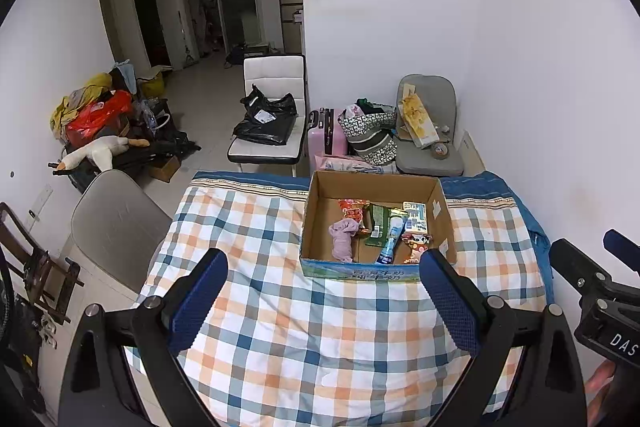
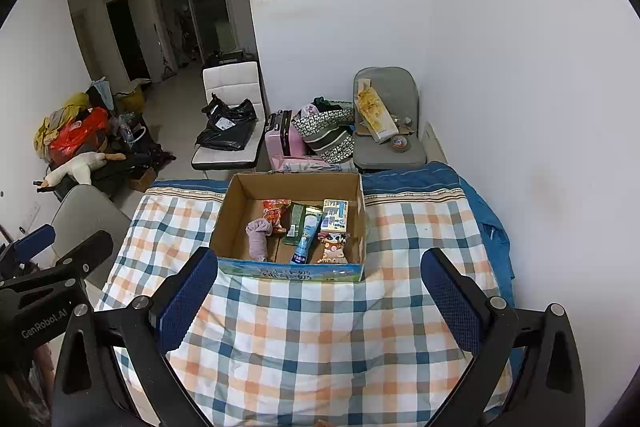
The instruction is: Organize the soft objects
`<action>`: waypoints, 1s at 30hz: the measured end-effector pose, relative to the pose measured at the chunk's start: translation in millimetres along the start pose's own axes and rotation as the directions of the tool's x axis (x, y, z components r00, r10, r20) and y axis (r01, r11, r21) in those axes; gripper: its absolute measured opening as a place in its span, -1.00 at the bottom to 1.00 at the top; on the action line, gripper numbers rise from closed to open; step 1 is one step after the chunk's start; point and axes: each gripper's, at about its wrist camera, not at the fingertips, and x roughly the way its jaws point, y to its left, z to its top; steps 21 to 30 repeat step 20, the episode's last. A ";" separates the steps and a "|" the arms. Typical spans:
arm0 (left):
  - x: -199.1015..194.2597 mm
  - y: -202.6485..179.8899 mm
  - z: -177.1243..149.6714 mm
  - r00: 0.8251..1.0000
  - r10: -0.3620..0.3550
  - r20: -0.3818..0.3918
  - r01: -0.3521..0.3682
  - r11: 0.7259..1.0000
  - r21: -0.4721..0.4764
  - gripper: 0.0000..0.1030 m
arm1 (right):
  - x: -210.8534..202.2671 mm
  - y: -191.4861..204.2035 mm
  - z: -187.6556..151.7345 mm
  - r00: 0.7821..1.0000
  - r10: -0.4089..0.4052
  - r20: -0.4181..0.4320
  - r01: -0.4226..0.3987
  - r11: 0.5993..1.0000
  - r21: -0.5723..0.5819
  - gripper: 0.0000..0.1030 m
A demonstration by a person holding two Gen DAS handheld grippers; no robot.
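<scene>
If I reach in carelessly, my left fingers [image 1: 320, 291] could snag the cardboard box [image 1: 316, 219] wall or pinch a slick snack packet [image 1: 354, 213] instead of cloth. Both pairs hang spread wide and empty above the checked surface [image 1: 280, 327]. The pink soft cloth [image 1: 343, 235] lies in the box's left part, ahead of my left fingers, ahead-left of my right fingers [image 2: 320, 287].

"DAS" in white on black body of right gripper [image 1: 592, 267], frame right edge. "GenRobot.AI" on left gripper [image 2: 60, 247] body, lower left. Cardboard box [image 2: 296, 271] front print unreadable.
</scene>
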 end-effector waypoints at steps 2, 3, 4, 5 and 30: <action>-2.3 -3.2 1.4 1.000 0.004 0.000 -0.004 1.000 -0.002 0.91 | -1.6 0.0 2.8 1.000 0.001 -0.001 -0.001 1.000 -0.003 1.00; -2.6 -2.9 1.2 1.000 0.005 0.001 -0.005 1.000 -0.004 0.91 | -1.5 0.1 2.7 1.000 0.002 0.000 -0.002 1.000 -0.002 1.00; -2.6 -2.8 1.3 1.000 0.007 0.001 -0.007 1.000 -0.005 0.91 | -2.6 0.0 3.7 1.000 0.002 0.000 -0.002 1.000 -0.003 1.00; -2.7 -3.0 1.2 1.000 0.006 0.001 -0.006 1.000 -0.005 0.91 | -1.9 0.2 3.2 1.000 0.003 -0.001 -0.003 1.000 -0.003 1.00; -3.4 -3.1 2.1 1.000 0.003 0.000 -0.003 1.000 -0.011 0.90 | -2.1 2.4 3.8 1.000 0.003 -0.002 -0.003 1.000 -0.007 1.00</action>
